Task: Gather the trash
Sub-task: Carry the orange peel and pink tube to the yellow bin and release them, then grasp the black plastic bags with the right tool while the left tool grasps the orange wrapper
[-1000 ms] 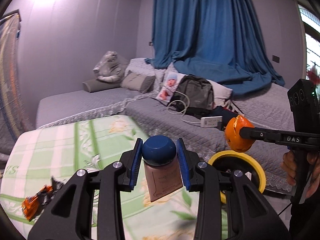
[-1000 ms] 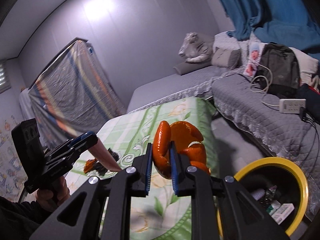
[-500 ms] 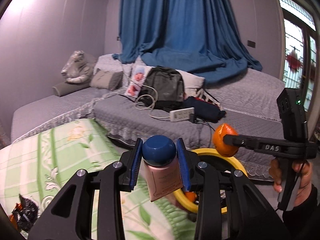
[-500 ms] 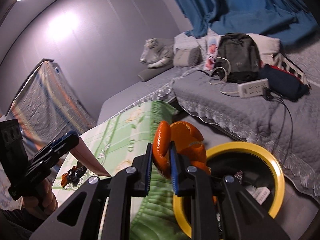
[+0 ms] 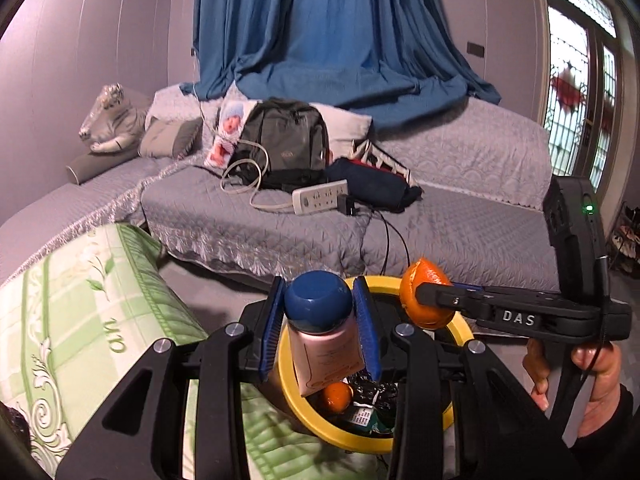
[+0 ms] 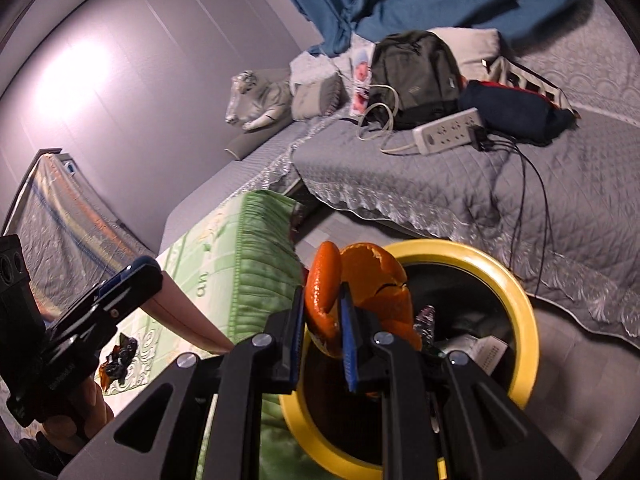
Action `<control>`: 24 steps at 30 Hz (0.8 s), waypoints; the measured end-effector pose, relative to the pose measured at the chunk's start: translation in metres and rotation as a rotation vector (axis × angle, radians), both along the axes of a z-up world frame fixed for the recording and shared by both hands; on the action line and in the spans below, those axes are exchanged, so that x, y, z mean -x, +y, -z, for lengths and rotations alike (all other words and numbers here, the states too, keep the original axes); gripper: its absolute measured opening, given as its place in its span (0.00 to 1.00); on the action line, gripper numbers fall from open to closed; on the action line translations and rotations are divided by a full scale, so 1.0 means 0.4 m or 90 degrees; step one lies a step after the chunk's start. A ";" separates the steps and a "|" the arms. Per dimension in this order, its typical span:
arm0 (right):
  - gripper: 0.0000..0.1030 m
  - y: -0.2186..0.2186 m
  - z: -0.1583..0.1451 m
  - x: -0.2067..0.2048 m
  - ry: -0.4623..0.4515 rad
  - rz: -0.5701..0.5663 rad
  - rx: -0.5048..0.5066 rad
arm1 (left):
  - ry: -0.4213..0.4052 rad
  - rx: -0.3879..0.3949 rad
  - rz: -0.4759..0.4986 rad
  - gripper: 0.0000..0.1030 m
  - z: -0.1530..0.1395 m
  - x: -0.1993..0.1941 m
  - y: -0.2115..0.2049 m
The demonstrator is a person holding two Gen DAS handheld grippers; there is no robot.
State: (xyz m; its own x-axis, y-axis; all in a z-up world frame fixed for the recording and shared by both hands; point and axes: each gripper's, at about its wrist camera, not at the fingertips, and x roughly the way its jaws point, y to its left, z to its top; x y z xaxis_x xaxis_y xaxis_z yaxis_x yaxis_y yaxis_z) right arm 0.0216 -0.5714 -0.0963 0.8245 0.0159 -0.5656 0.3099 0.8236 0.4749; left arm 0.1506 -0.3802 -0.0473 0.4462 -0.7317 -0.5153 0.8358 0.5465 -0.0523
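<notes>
Orange peel (image 6: 360, 280), light and floppy, sat pinched by its edge in our right gripper (image 6: 320, 332) above the yellow bin (image 6: 516, 304). Our left gripper (image 5: 319, 336) clamped a pink tube (image 5: 326, 358), probably slippery, just below its blue cap (image 5: 319, 300).

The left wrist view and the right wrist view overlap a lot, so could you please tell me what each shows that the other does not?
Only the left wrist view shows the window and the blue cap of the pink tube. Only the right wrist view shows the dark wrapper lying on the green cloth. Both show the yellow bin, the orange peel, the backpack and the power strip.
</notes>
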 end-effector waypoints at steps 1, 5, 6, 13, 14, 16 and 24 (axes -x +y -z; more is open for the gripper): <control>0.15 -0.006 0.007 -0.001 0.006 0.007 -0.002 | 0.008 -0.007 0.000 0.32 0.013 -0.007 -0.013; 0.15 -0.040 0.047 0.000 0.030 0.034 -0.025 | 0.056 -0.030 0.012 0.30 0.064 -0.036 -0.059; 0.15 -0.046 0.053 -0.001 0.036 0.039 -0.029 | 0.063 -0.033 0.014 0.30 0.074 -0.039 -0.067; 0.27 -0.088 0.098 0.007 0.072 0.079 -0.049 | 0.113 -0.053 0.020 0.48 0.131 -0.054 -0.102; 0.39 -0.092 0.099 0.013 0.074 0.089 -0.044 | 0.119 -0.045 0.013 0.56 0.128 -0.058 -0.093; 0.51 -0.098 0.096 0.027 0.066 0.105 -0.042 | 0.102 -0.029 -0.010 0.77 0.116 -0.058 -0.071; 0.52 -0.064 0.046 0.038 0.052 0.109 0.004 | 0.051 0.037 -0.084 0.91 0.036 -0.077 0.073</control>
State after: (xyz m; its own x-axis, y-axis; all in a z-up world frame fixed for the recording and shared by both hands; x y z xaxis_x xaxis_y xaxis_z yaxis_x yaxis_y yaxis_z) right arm 0.0066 -0.5969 -0.1146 0.7663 -0.1239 -0.6304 0.4829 0.7583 0.4380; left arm 0.1816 -0.3510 -0.0619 0.5002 -0.6989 -0.5111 0.7486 0.6458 -0.1505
